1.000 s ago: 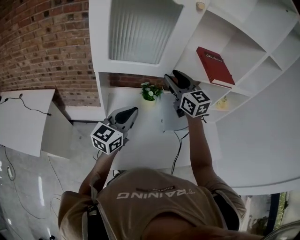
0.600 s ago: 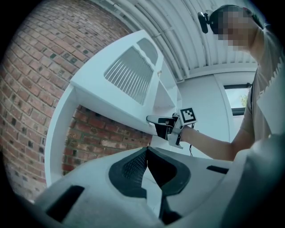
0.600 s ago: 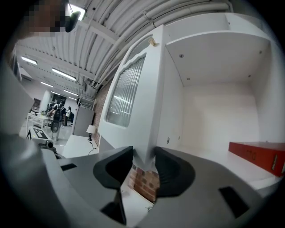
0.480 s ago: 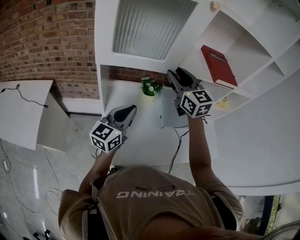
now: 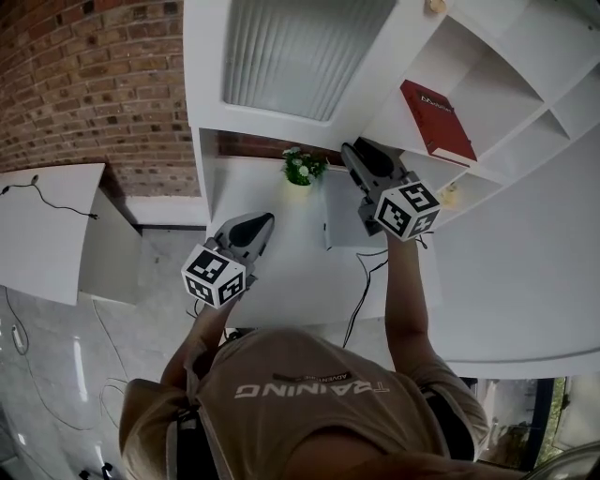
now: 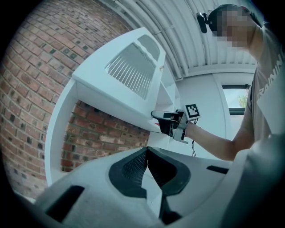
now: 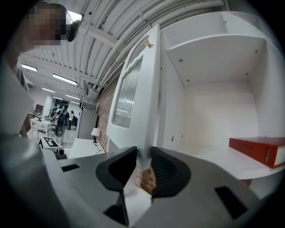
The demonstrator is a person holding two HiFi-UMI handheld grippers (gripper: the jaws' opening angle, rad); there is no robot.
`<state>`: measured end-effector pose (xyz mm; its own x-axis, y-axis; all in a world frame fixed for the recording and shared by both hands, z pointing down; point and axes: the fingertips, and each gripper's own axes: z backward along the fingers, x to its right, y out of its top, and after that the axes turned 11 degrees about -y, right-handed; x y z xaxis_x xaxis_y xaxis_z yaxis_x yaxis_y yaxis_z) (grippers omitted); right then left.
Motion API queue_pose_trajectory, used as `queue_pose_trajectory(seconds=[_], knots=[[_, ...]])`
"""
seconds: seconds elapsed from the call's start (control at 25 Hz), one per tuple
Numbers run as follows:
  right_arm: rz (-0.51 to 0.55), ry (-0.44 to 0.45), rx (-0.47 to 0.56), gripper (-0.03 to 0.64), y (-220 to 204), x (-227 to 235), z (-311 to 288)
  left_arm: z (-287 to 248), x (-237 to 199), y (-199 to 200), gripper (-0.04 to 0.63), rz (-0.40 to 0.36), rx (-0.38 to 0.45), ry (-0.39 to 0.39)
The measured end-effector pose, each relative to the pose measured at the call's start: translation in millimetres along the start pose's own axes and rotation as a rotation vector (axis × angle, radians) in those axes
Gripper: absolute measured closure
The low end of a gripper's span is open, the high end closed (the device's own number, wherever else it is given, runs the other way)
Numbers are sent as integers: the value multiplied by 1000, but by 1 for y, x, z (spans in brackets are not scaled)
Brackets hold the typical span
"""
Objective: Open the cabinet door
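The white cabinet door [image 5: 281, 66] with a ribbed glass pane stands ajar, its round knob [image 5: 435, 6] at the top. My right gripper [image 5: 352, 150] points level at the door's lower corner. In the right gripper view the door's edge [image 7: 149, 89] runs between the pads of that gripper [image 7: 143, 153]; its jaws have just been closing and now press on the edge. My left gripper [image 5: 265, 220] hangs lower and to the left over the white desk [image 5: 281, 272], holding nothing. In the left gripper view its pads [image 6: 146, 150] meet, and the right gripper [image 6: 156, 115] shows at the door's underside.
A red book [image 5: 433, 120] lies on the open shelf behind the door. A small potted plant [image 5: 302, 167] stands on the desk under the cabinet, and a black cable [image 5: 361, 291] trails off the desk. A white table [image 5: 47, 225] stands at the left by the brick wall.
The right gripper's jaws look narrower around the door's lower corner than a second ago. Both hands stay nearly where they were; the left gripper sits slightly lower.
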<state>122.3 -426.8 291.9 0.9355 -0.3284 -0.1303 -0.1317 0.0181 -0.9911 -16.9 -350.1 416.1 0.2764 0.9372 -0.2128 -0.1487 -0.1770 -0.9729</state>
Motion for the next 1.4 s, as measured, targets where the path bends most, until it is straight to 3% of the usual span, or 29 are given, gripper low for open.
queue_pose_trajectory(seconds=[0.28, 0.8, 1.08, 1.24, 1.4], knots=[[-5, 56, 3, 526, 0, -12, 20, 10, -3, -7, 588, 19, -15, -21], [-5, -9, 31, 532, 6, -43, 55, 24, 14, -14, 588, 6, -52, -101], [10, -53, 58, 532, 6, -47, 60, 35, 25, -25, 588, 54, -12, -41], [-17, -7, 78, 537, 2, -52, 67, 45, 33, -31, 588, 63, -20, 51], [-33, 37, 116, 541, 5, -57, 73, 44, 57, -37, 588, 68, -44, 89]])
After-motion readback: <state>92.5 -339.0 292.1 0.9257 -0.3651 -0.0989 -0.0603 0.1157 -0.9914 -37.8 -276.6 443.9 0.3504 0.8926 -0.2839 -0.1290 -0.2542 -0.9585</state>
